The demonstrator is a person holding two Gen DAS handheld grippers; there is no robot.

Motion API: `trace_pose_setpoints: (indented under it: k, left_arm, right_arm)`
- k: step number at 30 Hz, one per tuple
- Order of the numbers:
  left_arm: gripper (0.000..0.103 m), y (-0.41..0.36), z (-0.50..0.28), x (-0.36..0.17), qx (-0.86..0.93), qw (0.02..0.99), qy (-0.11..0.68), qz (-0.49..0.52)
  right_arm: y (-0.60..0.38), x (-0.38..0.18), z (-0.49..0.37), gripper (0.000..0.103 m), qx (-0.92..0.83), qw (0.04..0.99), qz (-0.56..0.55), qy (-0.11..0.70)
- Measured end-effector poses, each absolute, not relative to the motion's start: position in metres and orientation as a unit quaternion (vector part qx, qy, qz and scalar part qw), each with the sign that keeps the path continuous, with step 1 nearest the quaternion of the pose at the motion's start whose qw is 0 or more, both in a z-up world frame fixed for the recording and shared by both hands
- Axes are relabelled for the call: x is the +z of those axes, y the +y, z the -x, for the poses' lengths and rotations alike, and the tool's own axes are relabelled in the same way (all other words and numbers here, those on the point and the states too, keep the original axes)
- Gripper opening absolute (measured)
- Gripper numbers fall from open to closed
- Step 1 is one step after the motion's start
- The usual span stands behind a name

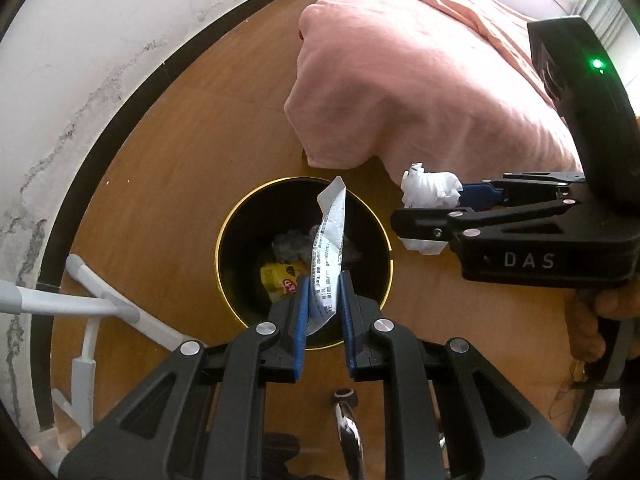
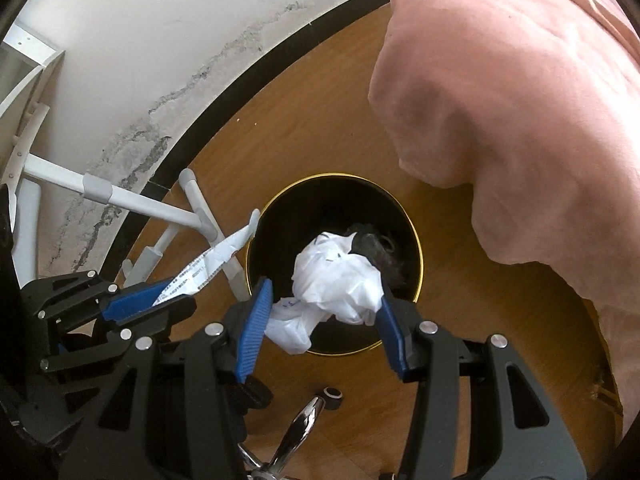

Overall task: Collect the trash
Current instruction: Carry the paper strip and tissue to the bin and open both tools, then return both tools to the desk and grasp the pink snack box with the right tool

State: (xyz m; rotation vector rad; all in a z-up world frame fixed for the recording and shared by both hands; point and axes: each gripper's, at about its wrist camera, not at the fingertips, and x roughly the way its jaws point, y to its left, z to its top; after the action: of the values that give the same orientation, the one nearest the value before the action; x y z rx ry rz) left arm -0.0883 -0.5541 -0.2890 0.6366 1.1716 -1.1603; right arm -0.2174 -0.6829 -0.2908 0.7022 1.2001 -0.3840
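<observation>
A black bin with a gold rim [image 1: 228,220] [image 2: 416,240] stands on the wooden floor, holding a yellow wrapper [image 1: 278,278] and grey crumpled trash. My left gripper [image 1: 324,292] [image 2: 176,298] is shut on a printed white paper strip [image 1: 330,240] [image 2: 212,260] and holds it over the bin's near side. My right gripper [image 2: 324,304] [image 1: 432,216] is shut on a crumpled white paper wad [image 2: 340,276] [image 1: 430,190] and holds it above the bin's opening, to the right of the left gripper.
A pink blanket [image 1: 420,60] [image 2: 520,100] hangs from the bed at the right, close to the bin. White furniture legs [image 1: 104,304] [image 2: 192,216] stand left of the bin by the stained wall. A chrome chair base [image 2: 296,428] lies below.
</observation>
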Motion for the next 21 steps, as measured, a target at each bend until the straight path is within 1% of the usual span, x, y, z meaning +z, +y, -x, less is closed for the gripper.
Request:
trace_pose_setpoints:
  k: [4, 5, 6, 7, 8, 9, 11, 12, 13, 14, 15, 16, 18, 21]
  left_arm:
    - [0.015, -0.556, 0.087, -0.288, -0.513, 0.634, 0.511, -0.272]
    - [0.016, -0.556, 0.087, -0.288, -0.514, 0.633, 0.511, -0.272]
    - [0.021, -0.556, 0.087, -0.288, -0.513, 0.633, 0.511, -0.273]
    - [0.031, -0.556, 0.087, -0.287, -0.513, 0.633, 0.512, -0.273]
    - [0.038, -0.556, 0.087, -0.287, -0.513, 0.633, 0.512, -0.272]
    - [0.05, -0.554, 0.088, -0.285, -0.516, 0.635, 0.509, -0.269]
    - [0.059, -0.552, 0.09, -0.28, -0.52, 0.638, 0.501, -0.267]
    - [0.067, -0.551, 0.092, -0.278, -0.521, 0.639, 0.498, -0.269]
    - [0.071, -0.549, 0.093, -0.275, -0.522, 0.639, 0.496, -0.269]
    - [0.072, -0.547, 0.095, -0.272, -0.525, 0.639, 0.494, -0.269]
    - [0.075, -0.545, 0.098, -0.267, -0.526, 0.641, 0.489, -0.271]
    - [0.075, -0.543, 0.101, -0.263, -0.527, 0.642, 0.485, -0.273]
    - [0.076, -0.538, 0.109, -0.25, -0.532, 0.645, 0.47, -0.281]
    - [0.077, -0.532, 0.123, -0.226, -0.536, 0.649, 0.451, -0.297]
  right_arm:
    - [-0.683, -0.284, 0.218, 0.053, -0.176, 0.753, -0.32, 0.547]
    - [-0.683, -0.282, 0.218, 0.055, -0.176, 0.754, -0.321, 0.545]
    - [-0.683, -0.28, 0.218, 0.06, -0.178, 0.756, -0.318, 0.544]
    - [-0.682, -0.276, 0.219, 0.063, -0.182, 0.758, -0.315, 0.541]
    - [-0.682, -0.274, 0.219, 0.068, -0.183, 0.76, -0.314, 0.539]
    - [-0.681, -0.27, 0.22, 0.071, -0.182, 0.763, -0.313, 0.535]
    - [-0.679, -0.263, 0.222, 0.074, -0.182, 0.77, -0.306, 0.529]
    - [-0.679, -0.26, 0.223, 0.076, -0.184, 0.772, -0.304, 0.528]
    - [-0.679, -0.255, 0.224, 0.077, -0.188, 0.774, -0.3, 0.526]
    - [-0.679, -0.252, 0.225, 0.077, -0.191, 0.775, -0.298, 0.524]
    - [-0.679, -0.245, 0.227, 0.078, -0.196, 0.779, -0.296, 0.518]
    - [-0.68, -0.237, 0.231, 0.079, -0.2, 0.783, -0.295, 0.51]
    - [-0.68, -0.214, 0.243, 0.085, -0.216, 0.793, -0.287, 0.492]
    - [-0.678, -0.182, 0.258, 0.088, -0.236, 0.802, -0.258, 0.484]
